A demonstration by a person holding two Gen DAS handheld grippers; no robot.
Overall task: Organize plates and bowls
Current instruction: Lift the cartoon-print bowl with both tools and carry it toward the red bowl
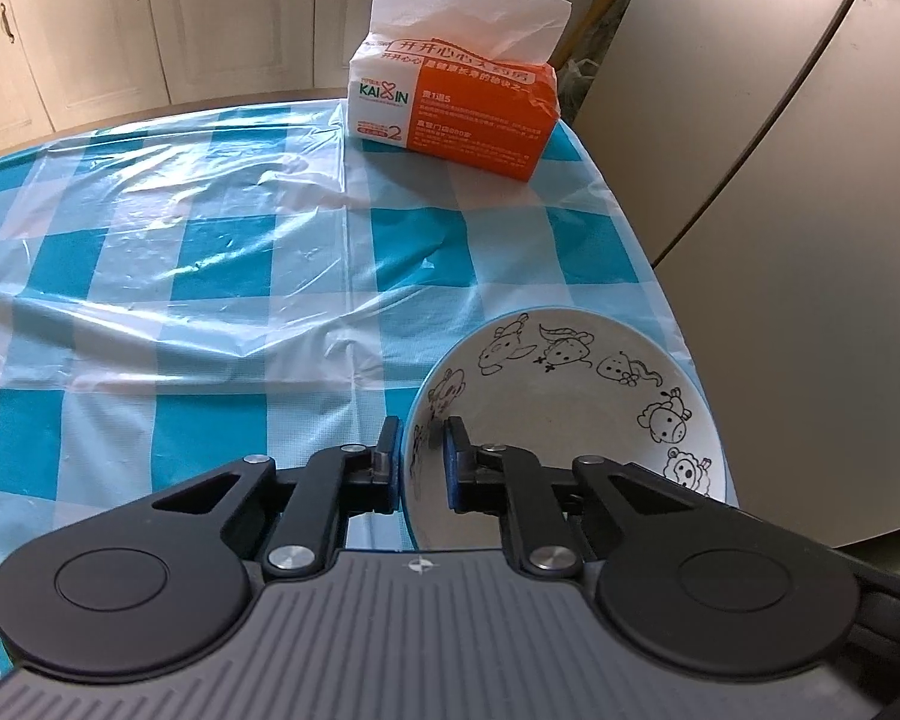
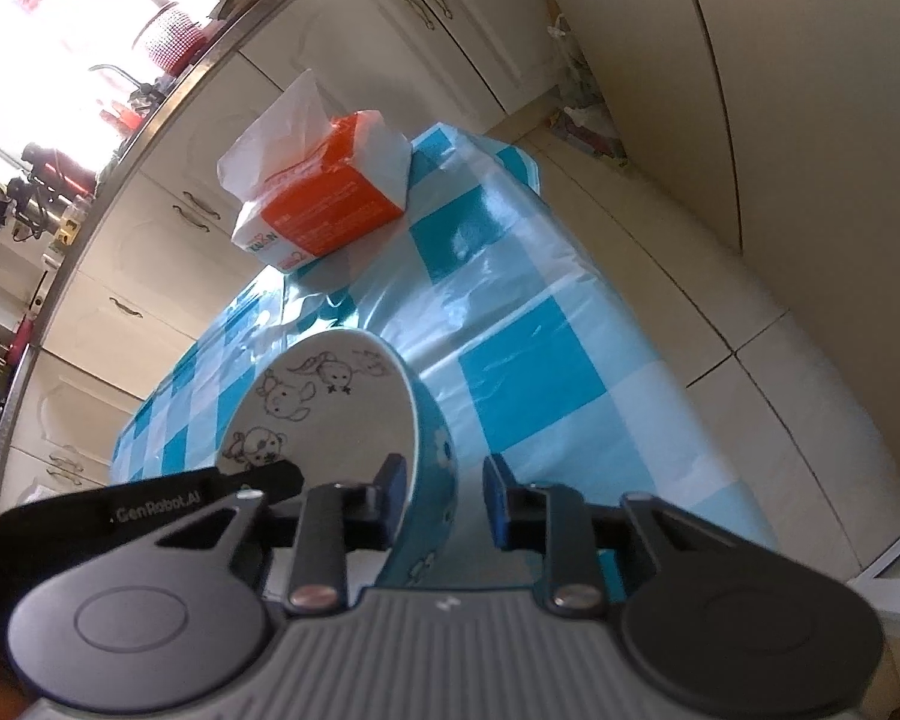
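Left wrist view: the left gripper [image 1: 423, 459] clenched the rim of a round, glossy ceramic bowl [image 1: 576, 396] on the checked plastic tablecloth [image 1: 210, 240].

Right wrist view: the right gripper [image 2: 444, 489] straddled the bowl's [image 2: 330, 414] blue wall; whether it pinched was unclear.

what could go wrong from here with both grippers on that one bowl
1. The right gripper shows a gap between its outer pad and the bowl wall, so lifting now could let that side slip.
2. The bowl sits close to the edge of the tablecloth; a sideways nudge might push it off.
3. The left gripper straddles only the rim, so an uneven lift may tilt the bowl.
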